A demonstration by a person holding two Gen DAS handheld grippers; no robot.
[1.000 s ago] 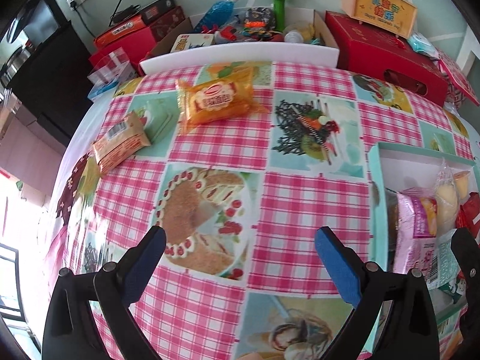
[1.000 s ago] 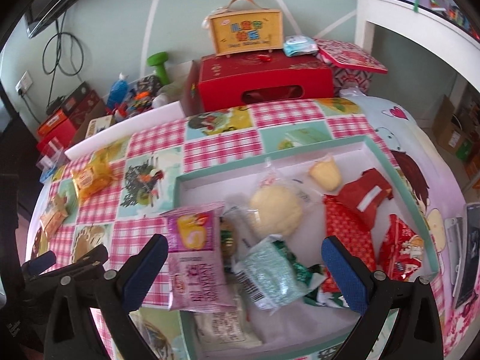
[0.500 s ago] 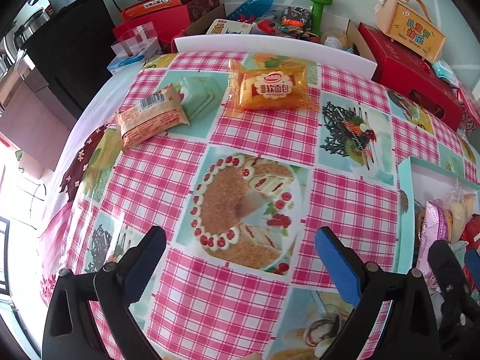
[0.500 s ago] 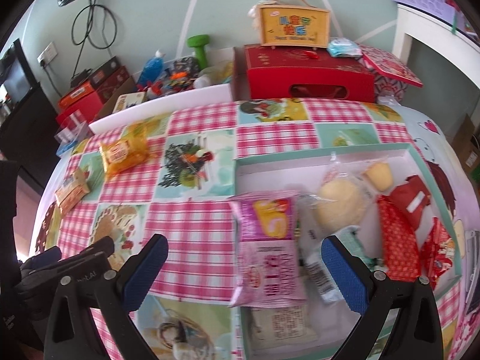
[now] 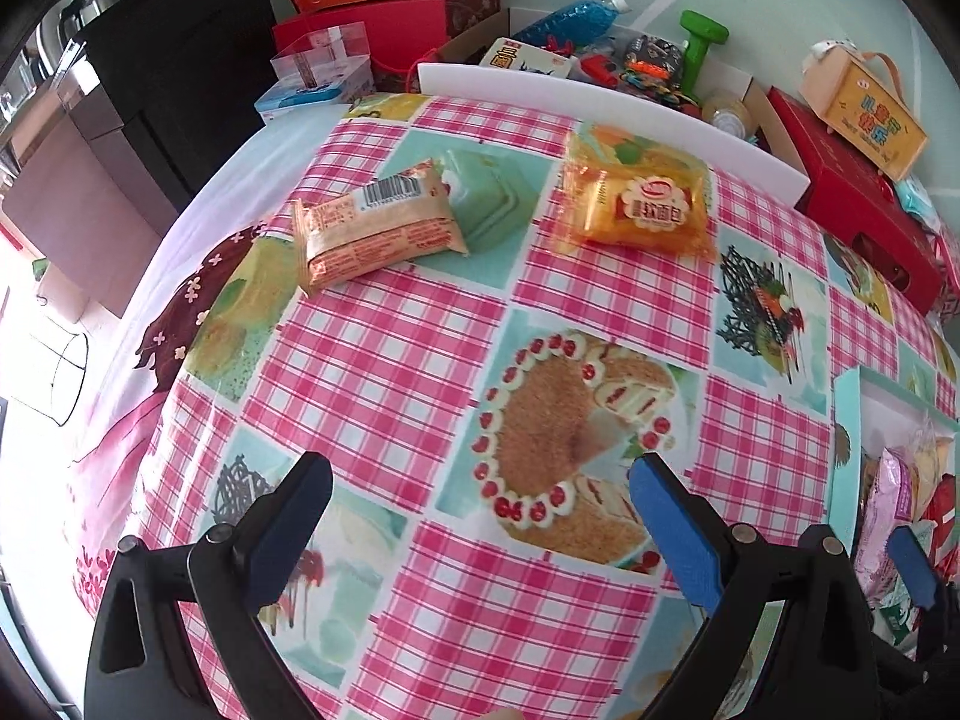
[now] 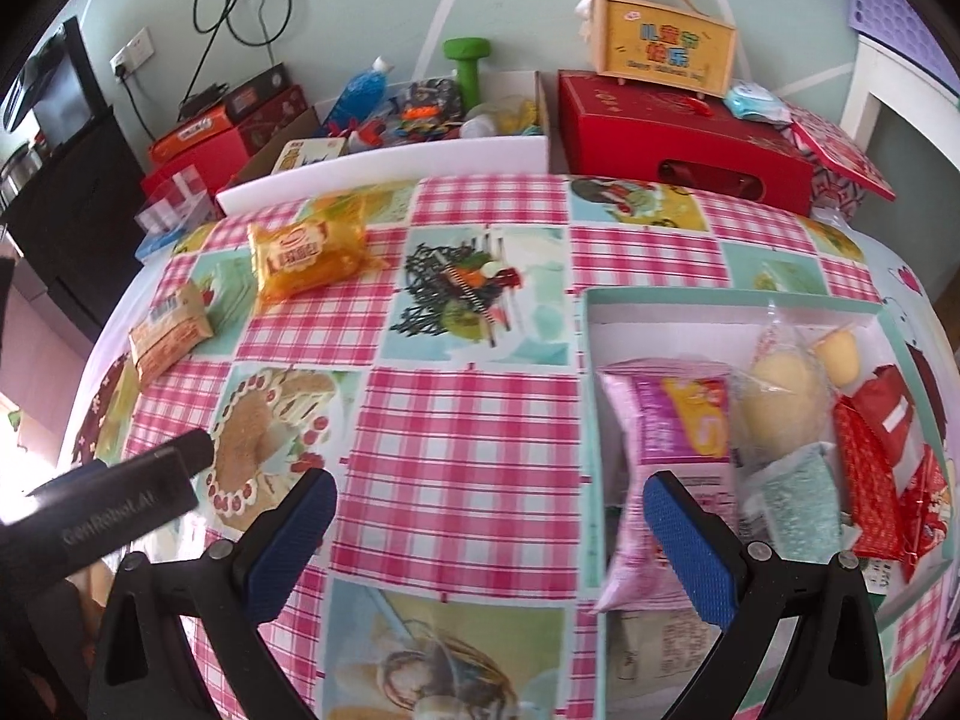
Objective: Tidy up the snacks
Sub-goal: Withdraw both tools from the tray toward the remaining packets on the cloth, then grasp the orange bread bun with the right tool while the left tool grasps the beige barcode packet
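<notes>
Two snack packs lie loose on the checked tablecloth: an orange bread pack (image 5: 641,206) (image 6: 307,252) and a pale orange wrapped pack (image 5: 375,227) (image 6: 169,330) with a barcode. My left gripper (image 5: 480,516) hovers open over the cake picture, short of both packs, nothing between its fingers. My right gripper (image 6: 489,531) is open too, above the cloth beside the teal-rimmed white tray (image 6: 591,372) (image 5: 843,420). In the tray lie a pink pack (image 6: 666,438), a pale round bun (image 6: 780,402), a green pack (image 6: 801,504) and red packs (image 6: 882,450).
Behind the table stand a red box (image 6: 678,138) with a yellow carry box (image 6: 666,42) on it, a white bin (image 6: 390,159) of clutter with a green dumbbell (image 6: 468,63), and red cartons (image 5: 384,18). A dark cabinet (image 5: 162,78) is at the left. The table edge curves away left.
Both grippers have swung left across the table. The two loose packs now sit nearer and more central in the left wrist view; the tray has slid to the right edge of both views.
</notes>
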